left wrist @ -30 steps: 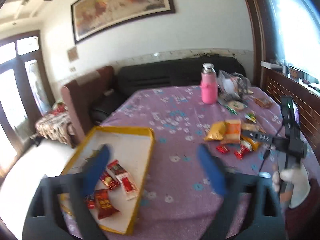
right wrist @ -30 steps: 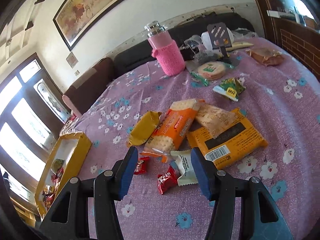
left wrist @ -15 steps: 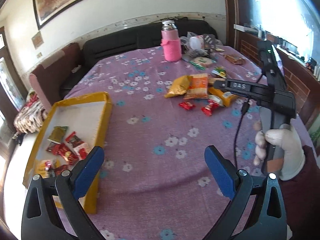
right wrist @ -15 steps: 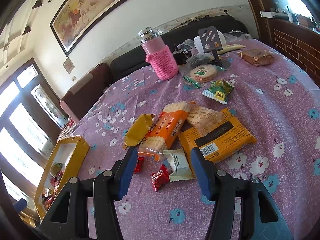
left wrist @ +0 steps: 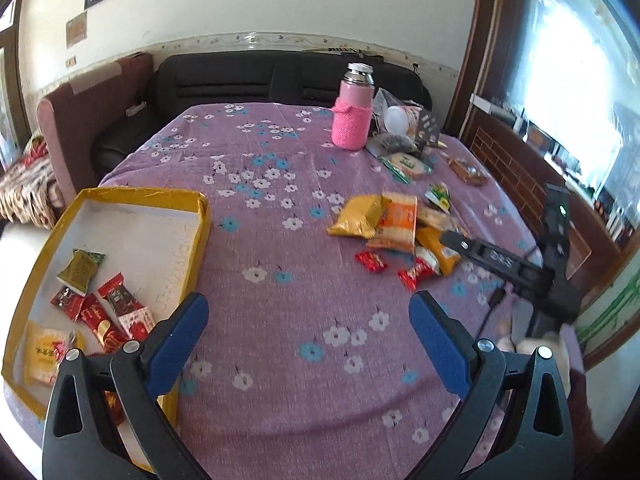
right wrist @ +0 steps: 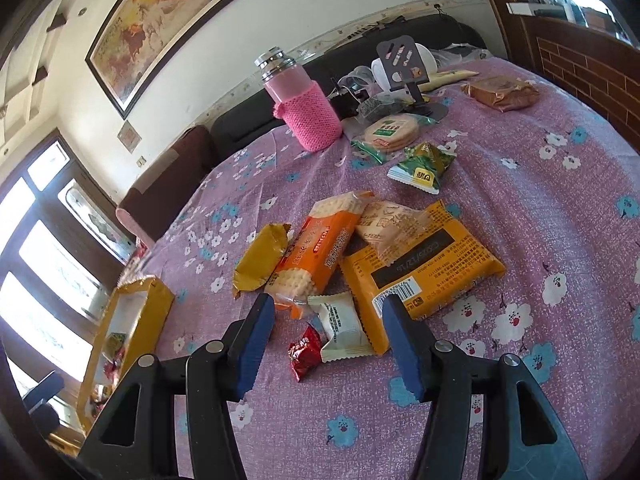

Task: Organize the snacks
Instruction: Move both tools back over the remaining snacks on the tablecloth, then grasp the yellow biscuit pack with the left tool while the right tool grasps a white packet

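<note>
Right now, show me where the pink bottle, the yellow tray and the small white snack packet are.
pink bottle point(right wrist: 310, 120): right wrist view, on its knitted sleeve.
yellow tray point(left wrist: 202, 224): left wrist view, on its right wall.
small white snack packet point(right wrist: 340, 326): right wrist view, middle of the wrapper.

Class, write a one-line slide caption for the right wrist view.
Open right gripper hovers over a white snack packet beside a pile of biscuit packs on the flowered tablecloth.
</note>
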The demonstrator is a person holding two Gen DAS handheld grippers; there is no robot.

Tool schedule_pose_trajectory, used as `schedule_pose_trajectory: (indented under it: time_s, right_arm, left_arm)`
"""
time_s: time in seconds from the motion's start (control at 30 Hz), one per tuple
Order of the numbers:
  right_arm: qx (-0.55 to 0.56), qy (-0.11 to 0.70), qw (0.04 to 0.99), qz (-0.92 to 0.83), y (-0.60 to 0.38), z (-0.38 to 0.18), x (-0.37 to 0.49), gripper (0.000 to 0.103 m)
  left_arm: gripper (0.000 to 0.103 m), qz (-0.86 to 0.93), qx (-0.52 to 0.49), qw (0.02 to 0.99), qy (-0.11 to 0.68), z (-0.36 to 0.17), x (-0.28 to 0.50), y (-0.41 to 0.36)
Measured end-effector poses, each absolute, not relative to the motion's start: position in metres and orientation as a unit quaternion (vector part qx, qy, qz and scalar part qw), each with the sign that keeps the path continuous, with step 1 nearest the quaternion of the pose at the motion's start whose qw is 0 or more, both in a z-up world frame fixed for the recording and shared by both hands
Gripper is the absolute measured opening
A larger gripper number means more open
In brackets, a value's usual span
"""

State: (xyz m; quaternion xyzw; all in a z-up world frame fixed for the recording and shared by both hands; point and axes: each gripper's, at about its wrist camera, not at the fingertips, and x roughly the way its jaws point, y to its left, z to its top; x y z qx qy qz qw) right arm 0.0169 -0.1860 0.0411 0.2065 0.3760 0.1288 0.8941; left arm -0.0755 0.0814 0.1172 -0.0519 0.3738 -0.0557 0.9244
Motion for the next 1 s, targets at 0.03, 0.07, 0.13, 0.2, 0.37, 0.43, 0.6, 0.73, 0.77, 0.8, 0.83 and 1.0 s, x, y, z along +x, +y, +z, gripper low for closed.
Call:
schedule_pose_trajectory:
  time_s: [0.03,0.07,0.13,0.2,0.37,0.43,0.6,0.73,0.77,0.8,0.83,1.0]
  right_arm:
    - [0.209,0.372,0.895,0.128,-0.188,0.043,0.016,0.059]
    - [0.208,0.367,0.898,0.126,-0.189,0.045,0.015,0.06]
    - [0.208,0.363,0.9,0.125,-0.191,0.047,0.015,0.062]
    - [0.209,0.366,0.898,0.125,-0.191,0.046,0.017,0.062]
    - [0.227,0.382,0.887,0.129,-0.196,0.04,0.026,0.062]
    - [0.235,0.379,0.886,0.128,-0.201,0.041,0.027,0.062]
    - [0.251,0.375,0.885,0.117,-0.213,0.042,0.028,0.062]
    - [0.258,0.379,0.882,0.111,-0.219,0.04,0.032,0.062]
    - [0.261,0.379,0.881,0.111,-0.221,0.039,0.033,0.062]
    - [0.262,0.378,0.881,0.11,-0.222,0.039,0.033,0.062]
    - [0.262,0.377,0.882,0.108,-0.222,0.039,0.033,0.062]
    - [0.243,0.384,0.881,0.131,-0.209,0.038,0.036,0.062]
  left_arm:
    - [0.101,-0.059,-0.059,0.923,0.376,0.116,-0.067,0.085]
    - [0.101,-0.064,-0.066,0.921,0.379,0.113,-0.055,0.088]
    - [0.101,-0.076,-0.073,0.916,0.387,0.108,-0.034,0.088]
    - [0.101,-0.096,-0.076,0.91,0.397,0.101,-0.009,0.083]
    - [0.101,-0.138,-0.083,0.889,0.429,0.077,0.054,0.06]
    - [0.101,-0.151,-0.088,0.88,0.442,0.068,0.079,0.049]
    - [0.101,-0.18,-0.094,0.86,0.468,0.044,0.132,0.022]
    - [0.096,-0.191,-0.072,0.844,0.495,0.021,0.152,0.004]
    - [0.088,-0.185,-0.055,0.841,0.506,0.014,0.153,0.0]
    - [0.074,-0.18,-0.037,0.848,0.498,0.015,0.151,-0.003]
    - [0.046,-0.196,-0.034,0.849,0.489,0.017,0.147,-0.004]
    - [0.04,-0.197,-0.021,0.853,0.483,0.022,0.13,-0.005]
